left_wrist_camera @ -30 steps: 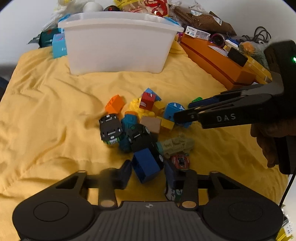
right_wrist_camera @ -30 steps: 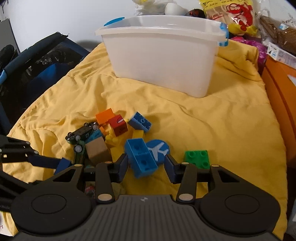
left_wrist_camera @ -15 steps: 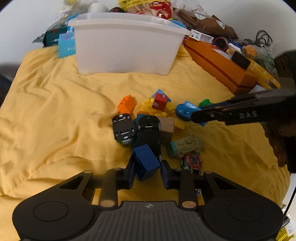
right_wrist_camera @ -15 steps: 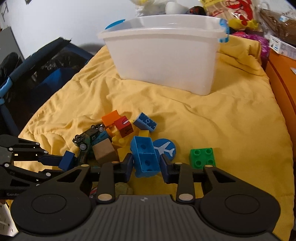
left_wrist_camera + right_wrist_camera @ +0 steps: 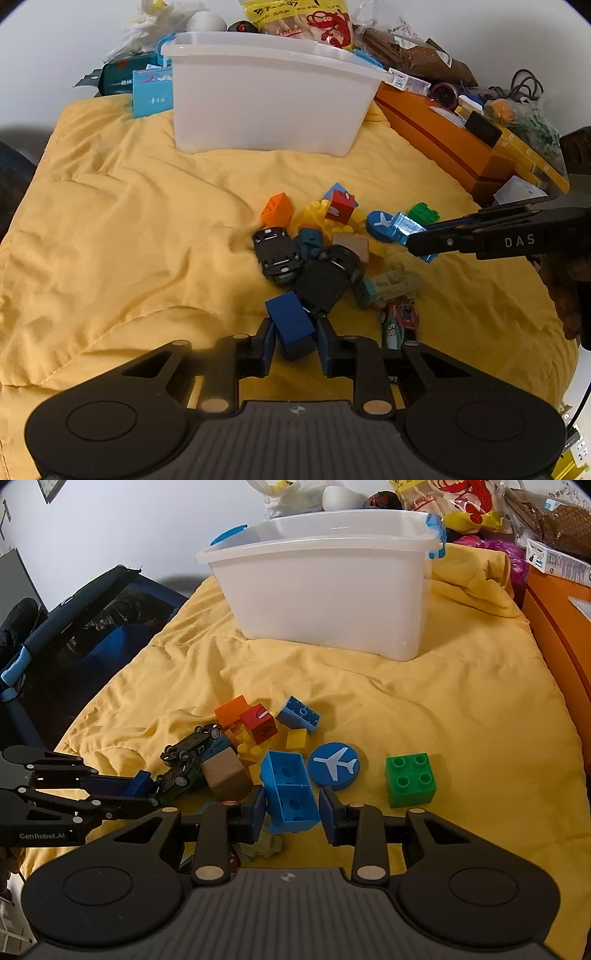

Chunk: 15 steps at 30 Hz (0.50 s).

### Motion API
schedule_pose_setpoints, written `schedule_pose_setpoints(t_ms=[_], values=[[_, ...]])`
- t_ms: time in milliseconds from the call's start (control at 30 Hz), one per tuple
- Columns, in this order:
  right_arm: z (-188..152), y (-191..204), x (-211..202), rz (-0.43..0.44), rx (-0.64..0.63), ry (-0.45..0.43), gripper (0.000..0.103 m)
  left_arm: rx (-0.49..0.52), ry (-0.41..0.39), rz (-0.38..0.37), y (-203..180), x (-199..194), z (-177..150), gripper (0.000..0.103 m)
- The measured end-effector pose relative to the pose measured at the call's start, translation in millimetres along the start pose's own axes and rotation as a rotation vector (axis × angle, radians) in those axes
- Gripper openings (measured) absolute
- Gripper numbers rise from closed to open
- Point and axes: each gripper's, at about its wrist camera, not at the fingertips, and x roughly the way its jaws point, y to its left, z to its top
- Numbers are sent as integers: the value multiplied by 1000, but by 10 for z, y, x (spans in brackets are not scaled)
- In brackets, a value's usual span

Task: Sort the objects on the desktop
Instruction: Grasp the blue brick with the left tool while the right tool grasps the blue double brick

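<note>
My left gripper [image 5: 294, 332] has a dark blue block [image 5: 291, 326] between its fingers, at the near edge of a toy pile on the yellow cloth [image 5: 129, 240]; its jaws are closing and the pads touch the block's sides. The right wrist view shows that left gripper [image 5: 147, 790] low on the left, with the dark blue block [image 5: 139, 782] in it. My right gripper [image 5: 291, 808] is shut on a light blue two-hole brick [image 5: 290, 794]. It reaches in from the right in the left wrist view, as right gripper [image 5: 410, 240]. A white bin [image 5: 266, 92] stands behind the pile.
Loose in the pile lie black toy cars [image 5: 275, 253], a tan block [image 5: 225, 777], a red block [image 5: 259, 723], an orange block [image 5: 231, 709], a blue plane disc [image 5: 334, 766] and a green brick [image 5: 410, 779]. An orange box [image 5: 443, 147] with clutter borders the right side.
The left jaws closed around the dark blue block and that gripper slid left with it. The right jaws closed onto the light blue brick and rolled slightly.
</note>
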Motion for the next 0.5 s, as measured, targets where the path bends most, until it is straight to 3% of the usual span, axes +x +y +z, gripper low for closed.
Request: schedule_pose_setpoints(t_ms=[500], values=[[-27, 104, -21, 8, 1, -2, 36, -34, -9, 48, 108, 26, -10, 24]])
